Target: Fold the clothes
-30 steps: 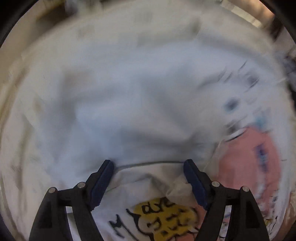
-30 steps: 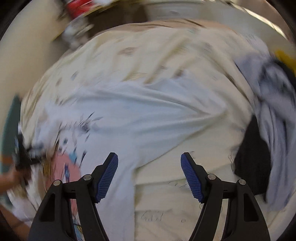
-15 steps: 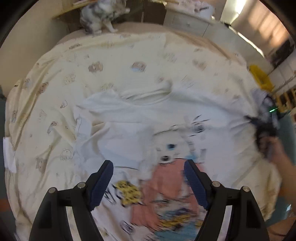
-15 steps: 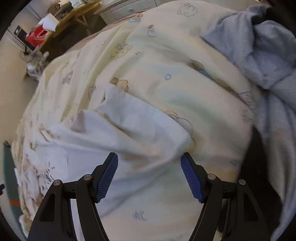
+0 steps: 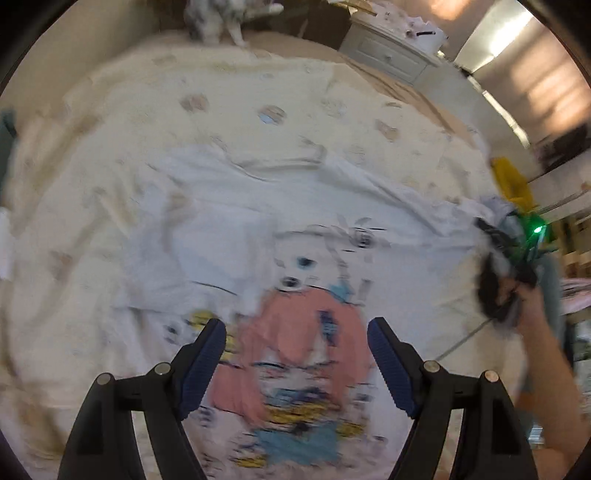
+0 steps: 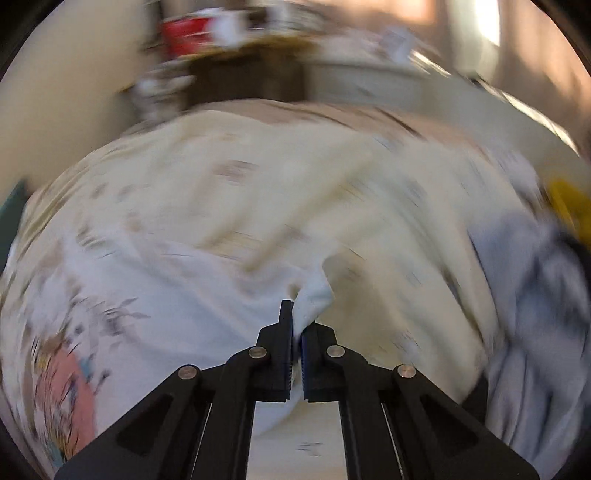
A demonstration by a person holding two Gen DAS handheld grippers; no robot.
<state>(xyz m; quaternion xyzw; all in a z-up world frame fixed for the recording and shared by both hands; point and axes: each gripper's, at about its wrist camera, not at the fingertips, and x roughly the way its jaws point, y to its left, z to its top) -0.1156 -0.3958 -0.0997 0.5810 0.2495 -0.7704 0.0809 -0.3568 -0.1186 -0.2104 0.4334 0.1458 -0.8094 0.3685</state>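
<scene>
White T-shirt [image 6: 177, 295] (blurred print) pinched in right gripper [image 6: 296, 321] jaws.

Right wrist view motion-smeared: red object [image 6: 192, 31] unreadable. T-shirt print [image 5: 295, 369] blurred, lower part cut off. Cat [image 5: 218, 18] head cropped.

One T-shirt [image 5: 295, 236], two hand-held grippers [image 5: 295, 365]

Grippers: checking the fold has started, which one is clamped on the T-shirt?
The right gripper, jaws shut on the white T-shirt sleeve; the left gripper hangs open above its print.
</scene>
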